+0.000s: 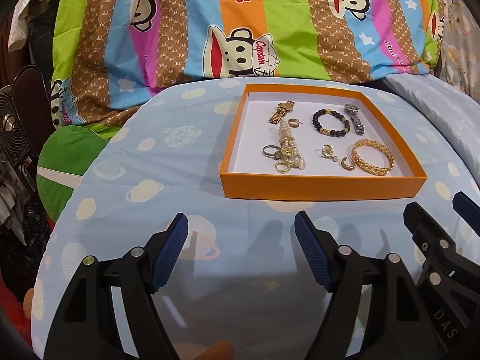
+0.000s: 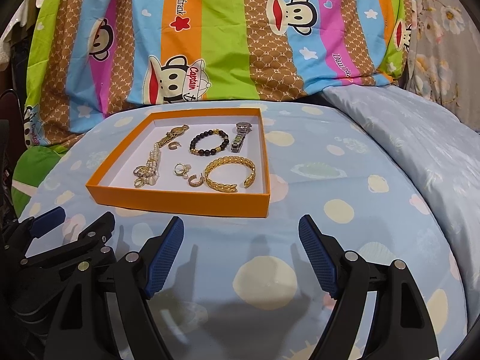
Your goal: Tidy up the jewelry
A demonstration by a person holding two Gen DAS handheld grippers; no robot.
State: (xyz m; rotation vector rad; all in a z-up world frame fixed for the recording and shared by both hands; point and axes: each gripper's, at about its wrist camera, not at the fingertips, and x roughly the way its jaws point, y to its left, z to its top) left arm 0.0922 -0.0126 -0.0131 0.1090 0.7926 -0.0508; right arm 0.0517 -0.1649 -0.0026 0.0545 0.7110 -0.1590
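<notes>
An orange tray (image 1: 322,186) (image 2: 180,199) with a white floor lies on the blue cloth. In it are a gold watch (image 1: 281,112), a silver watch (image 1: 354,119), a black bead bracelet (image 1: 331,125), a gold bangle (image 1: 372,156), a pearl bracelet (image 1: 287,142) and several rings and earrings. The gold bangle (image 2: 230,173) and black bead bracelet (image 2: 210,143) also show in the right wrist view. My left gripper (image 1: 241,225) is open and empty in front of the tray. My right gripper (image 2: 241,225) is open and empty, to the right of the left one.
A bright striped cartoon quilt (image 1: 240,24) rises behind the tray. A pale blue pillow (image 2: 420,138) lies at the right. A green cushion (image 1: 69,162) and a small fan (image 1: 12,126) sit off the left edge of the cloth.
</notes>
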